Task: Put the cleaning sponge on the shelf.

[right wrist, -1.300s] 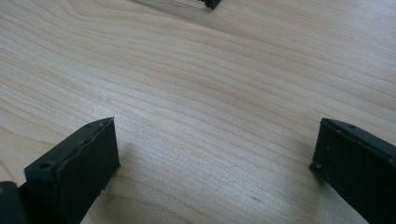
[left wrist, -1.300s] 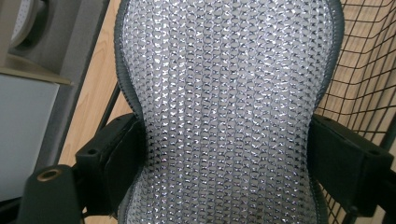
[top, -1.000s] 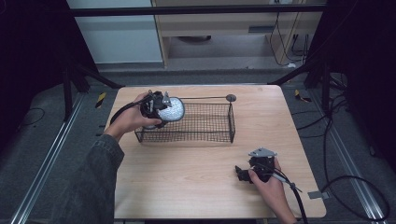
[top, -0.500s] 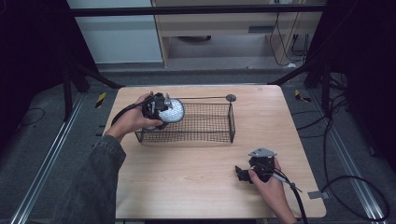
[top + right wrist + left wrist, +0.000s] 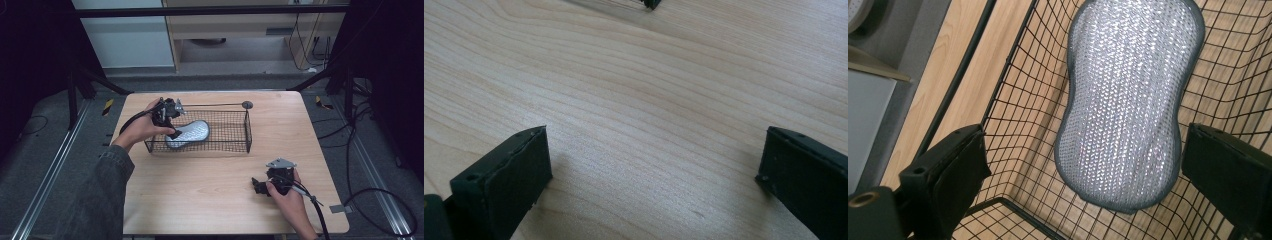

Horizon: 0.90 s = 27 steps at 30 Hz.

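Note:
A silver mesh scrub pad (image 5: 190,133) with a dark grey rim lies loose inside the black wire basket (image 5: 227,145), toward its left end. My left gripper (image 5: 172,126) hovers over that end, tilted down into the basket. Its jaws have just been opening. In the left gripper view the scrub pad (image 5: 1128,100) rests on the basket's wire floor (image 5: 1018,125), and the left gripper (image 5: 1085,150) stands open with neither pad touching it. My right gripper (image 5: 257,185) sits low on the table (image 5: 210,200) at the front right. In its own view the right gripper (image 5: 654,160) is open over bare wood (image 5: 649,75).
A thin black rod with a round disc end (image 5: 246,104) runs along the basket's far rim. Cables (image 5: 350,135) lie on the floor right of the table, and dark frame posts (image 5: 75,90) stand at both back corners. Bare wood stretches between the basket and my right hand.
The scrub pad was held up at the basket's left end and now lies down inside the basket. The left jaws have let it go. The right gripper has stayed put.

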Each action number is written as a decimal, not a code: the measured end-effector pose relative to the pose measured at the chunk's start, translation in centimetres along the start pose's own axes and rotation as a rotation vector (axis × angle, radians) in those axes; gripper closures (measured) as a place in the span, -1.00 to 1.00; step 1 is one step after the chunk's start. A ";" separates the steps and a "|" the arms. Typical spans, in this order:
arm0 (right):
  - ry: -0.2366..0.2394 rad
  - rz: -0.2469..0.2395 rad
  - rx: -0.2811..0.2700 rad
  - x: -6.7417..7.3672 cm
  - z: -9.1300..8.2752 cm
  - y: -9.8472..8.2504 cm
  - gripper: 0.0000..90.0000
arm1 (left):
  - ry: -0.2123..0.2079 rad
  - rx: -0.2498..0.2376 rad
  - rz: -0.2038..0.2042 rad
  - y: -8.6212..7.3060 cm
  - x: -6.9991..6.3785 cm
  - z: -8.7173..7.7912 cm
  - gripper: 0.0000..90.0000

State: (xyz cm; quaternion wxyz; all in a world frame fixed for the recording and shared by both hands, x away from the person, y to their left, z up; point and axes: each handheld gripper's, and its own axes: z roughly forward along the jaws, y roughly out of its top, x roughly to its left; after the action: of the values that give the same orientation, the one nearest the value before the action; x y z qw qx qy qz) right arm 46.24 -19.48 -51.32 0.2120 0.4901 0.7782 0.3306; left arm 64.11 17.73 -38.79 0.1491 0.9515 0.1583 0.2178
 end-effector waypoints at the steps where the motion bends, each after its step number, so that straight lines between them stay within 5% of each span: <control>1: 0.000 0.000 0.000 0.0 0.0 0.0 -0.99 | 0.000 -0.008 -0.004 0.0 0.0 -0.1 -0.91; 18: 0.001 -0.001 0.000 0.0 0.0 0.0 -0.99 | 0.013 -0.107 -0.092 0.1 -1.4 -2.0 -0.87; 27: 0.001 0.000 0.000 0.0 0.0 0.0 -0.99 | 0.036 -0.140 -0.143 0.5 -3.3 -2.6 -0.88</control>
State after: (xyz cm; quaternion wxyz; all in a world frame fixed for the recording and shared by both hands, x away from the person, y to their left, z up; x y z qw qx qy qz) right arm 46.26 -19.48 -51.32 0.2117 0.4899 0.7783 0.3307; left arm 60.24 16.61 -37.58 0.2275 0.9209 0.2127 0.2342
